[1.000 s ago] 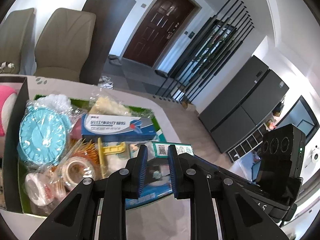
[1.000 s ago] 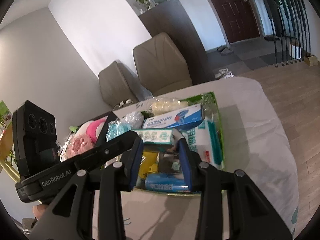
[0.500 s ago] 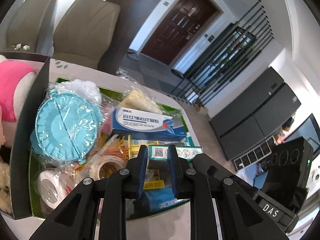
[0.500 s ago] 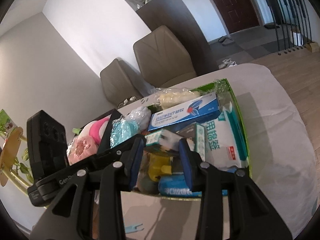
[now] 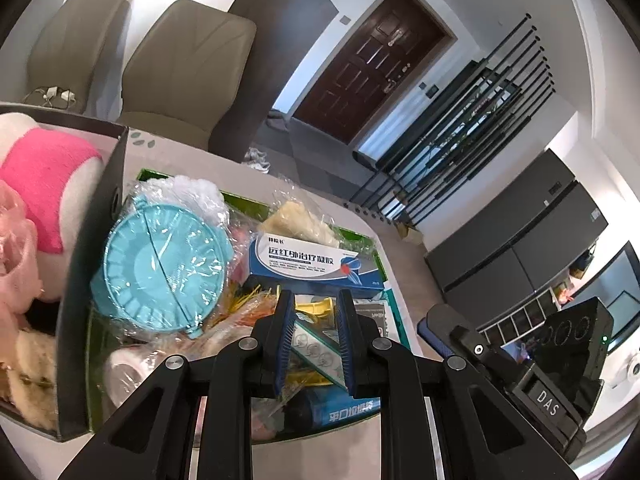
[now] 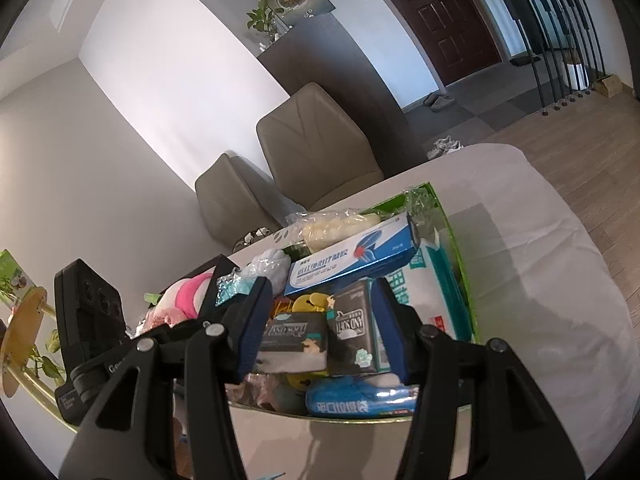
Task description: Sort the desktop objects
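On the counter [image 6: 560, 280] a dark box [image 5: 76, 280] at the left holds plush toys [image 5: 44, 192], and beside it a green tray [image 6: 460, 264] holds a teal round press [image 5: 164, 264], a blue carton [image 5: 316, 268] and a grey packet [image 6: 354, 328], above which the left gripper [image 5: 314, 344] pinches a small green-edged box [image 5: 316, 350] while the right gripper [image 6: 320, 330], its jaws just widened, straddles two packets without pressing them.

Both grippers, left [image 5: 313, 343] and right [image 6: 320, 330], are black angular frames with silver screws, blue ribbed pads and a black camera block, the right's lettered "DAS".
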Demonstrator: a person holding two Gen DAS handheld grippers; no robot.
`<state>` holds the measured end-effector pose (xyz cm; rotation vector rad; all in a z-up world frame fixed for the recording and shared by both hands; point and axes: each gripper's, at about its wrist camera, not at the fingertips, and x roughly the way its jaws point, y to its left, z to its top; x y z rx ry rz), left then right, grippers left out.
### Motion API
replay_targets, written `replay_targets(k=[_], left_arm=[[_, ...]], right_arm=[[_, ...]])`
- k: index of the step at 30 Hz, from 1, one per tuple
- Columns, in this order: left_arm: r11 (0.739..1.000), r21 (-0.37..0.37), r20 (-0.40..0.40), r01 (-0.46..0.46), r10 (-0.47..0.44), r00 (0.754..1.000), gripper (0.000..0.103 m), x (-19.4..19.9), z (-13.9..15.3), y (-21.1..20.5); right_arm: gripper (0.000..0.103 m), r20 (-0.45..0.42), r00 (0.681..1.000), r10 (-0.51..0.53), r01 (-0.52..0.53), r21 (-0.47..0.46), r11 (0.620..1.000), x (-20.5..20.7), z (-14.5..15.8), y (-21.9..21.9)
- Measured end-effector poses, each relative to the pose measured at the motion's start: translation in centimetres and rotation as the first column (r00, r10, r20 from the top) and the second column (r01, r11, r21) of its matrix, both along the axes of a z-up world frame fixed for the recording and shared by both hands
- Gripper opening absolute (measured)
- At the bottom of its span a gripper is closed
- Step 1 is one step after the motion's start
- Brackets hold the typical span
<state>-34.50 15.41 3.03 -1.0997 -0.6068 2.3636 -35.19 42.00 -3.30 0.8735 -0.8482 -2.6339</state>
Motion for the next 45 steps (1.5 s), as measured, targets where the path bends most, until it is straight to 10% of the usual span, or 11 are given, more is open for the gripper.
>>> replay_targets(k=[13,22,35,45], left_arm=[[1.0,-0.011,-0.025,0.026,-0.027,0.999,0.019,0.3,0.6,0.4],[0.987,-0.158,-0.101,-0.037,0.022,0.995,0.019,1.3,2.3,0.6],[0.928,-0.333,-0.311,-0.164,0.057,0.949,0.078,5.9,5.5,-0.2],[0.875,-0.391,-0.384,-0.283,0.125,0.915,0.102,8.7,6.2,-2.1]], right_arm=[[0.04,-0.025,0.991,0.133,-0.133,0.005,0.991,0.2,0.9,-1.7],[0.042,0.006,0.993,0.122,-0.122,0.095,0.988,0.8,1.8,-1.9],[0.07,-0.032,0.989,0.144,-0.129,0.29,0.948,3.7,5.3,-3.4],[0.103,-0.035,0.994,0.107,-0.083,0.413,0.907,6.1,7.1,-5.3]])
